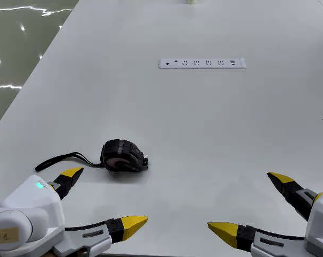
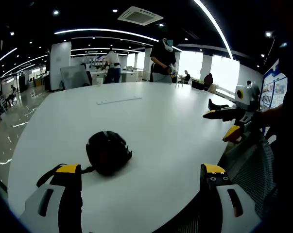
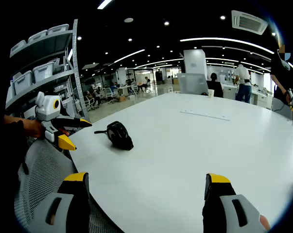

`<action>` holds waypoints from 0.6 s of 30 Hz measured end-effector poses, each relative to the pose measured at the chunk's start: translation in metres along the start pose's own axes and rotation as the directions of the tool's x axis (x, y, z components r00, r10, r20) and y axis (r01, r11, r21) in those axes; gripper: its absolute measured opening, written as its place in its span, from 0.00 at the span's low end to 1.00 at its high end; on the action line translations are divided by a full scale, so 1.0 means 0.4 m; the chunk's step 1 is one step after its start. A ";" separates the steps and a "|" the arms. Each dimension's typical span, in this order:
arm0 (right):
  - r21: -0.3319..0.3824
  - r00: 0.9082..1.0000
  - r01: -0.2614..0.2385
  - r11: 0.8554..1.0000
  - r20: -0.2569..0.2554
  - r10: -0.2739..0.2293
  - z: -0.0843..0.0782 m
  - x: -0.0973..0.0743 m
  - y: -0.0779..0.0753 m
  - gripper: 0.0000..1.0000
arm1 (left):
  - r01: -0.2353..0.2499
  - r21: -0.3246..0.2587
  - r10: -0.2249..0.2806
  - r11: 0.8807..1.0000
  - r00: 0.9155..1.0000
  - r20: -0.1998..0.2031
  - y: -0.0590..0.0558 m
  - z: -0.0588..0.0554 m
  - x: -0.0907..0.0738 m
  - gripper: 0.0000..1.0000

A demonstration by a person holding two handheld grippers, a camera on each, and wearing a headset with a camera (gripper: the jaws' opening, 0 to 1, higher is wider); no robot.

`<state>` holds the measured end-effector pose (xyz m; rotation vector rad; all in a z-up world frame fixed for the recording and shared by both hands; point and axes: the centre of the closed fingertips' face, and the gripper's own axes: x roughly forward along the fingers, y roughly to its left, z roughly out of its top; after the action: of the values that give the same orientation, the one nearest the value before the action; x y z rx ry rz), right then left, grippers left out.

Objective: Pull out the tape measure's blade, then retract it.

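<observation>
- I'm holding my left gripper (image 1: 102, 198) at the near edge of the plain white tabletop (image 1: 215, 123). Its yellow-tipped jaws are spread wide with nothing between them.
- My right gripper (image 1: 252, 203) is doing the same off to the right, gaping open and empty, well apart from the left one.
- The rounded black tape measure (image 1: 124, 156) is lying on the table just beyond my left gripper. Its thin black wrist strap (image 1: 59, 159) is trailing off to the left.
- The blade's looking fully wound in to me, so I'm guessing the pull hasn't started yet.
- Plan: I'm thinking the left jaws go across the case body to pin it while the right ones pinch the hook tab.
- The tab seems to be poking out at the case's right end, but it's too small for me to be sure.
- I'm aiming to draw it straight out to the right, low and level so the blade isn't buckling. Then I'm feeding it back slowly rather than letting it snap.
- I'm also watching that strap so it isn't getting caught under a jaw.
- Pose-wise, both grippers are sitting low, pointing away from me and angling a bit inward, with the jaws opening roughly flat to the table.
- The long white power strip (image 1: 202, 63) is lying way off on the far side, so it isn't getting in the way.
</observation>
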<state>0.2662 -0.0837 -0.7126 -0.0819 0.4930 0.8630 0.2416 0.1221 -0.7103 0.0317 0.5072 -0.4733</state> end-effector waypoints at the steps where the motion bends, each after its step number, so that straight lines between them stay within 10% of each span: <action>1: 0.000 1.000 -0.001 1.000 0.000 0.001 0.000 0.000 0.000 0.99 | 0.000 -0.001 0.000 1.000 1.000 0.000 0.000 0.000 0.000 0.99; 18: -0.009 1.000 -0.006 1.000 0.011 0.006 0.004 0.002 0.003 0.99 | -0.002 0.007 0.002 1.000 1.000 -0.002 0.006 -0.002 -0.003 0.99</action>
<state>0.2665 -0.0818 -0.7115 -0.0839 0.4795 0.8707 0.2415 0.1248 -0.7105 0.0390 0.5081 -0.4731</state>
